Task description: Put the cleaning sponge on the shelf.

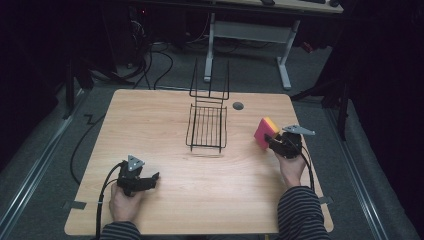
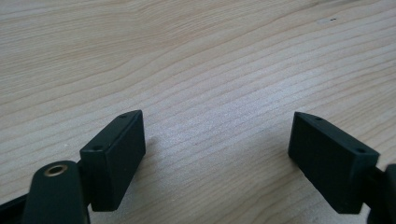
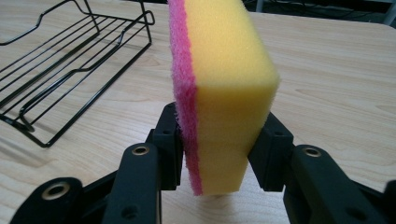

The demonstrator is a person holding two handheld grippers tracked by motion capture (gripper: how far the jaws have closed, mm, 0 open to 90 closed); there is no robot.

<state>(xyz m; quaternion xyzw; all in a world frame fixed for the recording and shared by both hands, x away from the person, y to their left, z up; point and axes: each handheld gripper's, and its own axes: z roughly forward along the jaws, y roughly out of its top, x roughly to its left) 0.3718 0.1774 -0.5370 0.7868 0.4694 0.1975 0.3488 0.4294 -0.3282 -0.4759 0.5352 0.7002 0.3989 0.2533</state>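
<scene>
The right hand-held gripper [image 3: 219, 140] pinches a yellow sponge [image 3: 229, 84] with a pink scouring face, its jaws squeezing the foam at the lower end so the block stands upright above the bench [image 1: 165, 200] near the right edge. Held on edge like this, the sponge looks ready to be slotted between wires rather than laid flat. Just to its left on the bench lies a black wire rack [image 1: 207, 127], its tall back frame rising at the far end and its open basket facing the person; this seems the likely destination. Nothing stands between sponge and rack, though the rack's front rail would have to be cleared. The left hand-held gripper [image 1: 150, 178] rests low at the near left of the bench, jaws spread wide over bare wood, holding nothing. A small dark grommet [image 1: 238, 106] sits in the bench behind the rack.
</scene>
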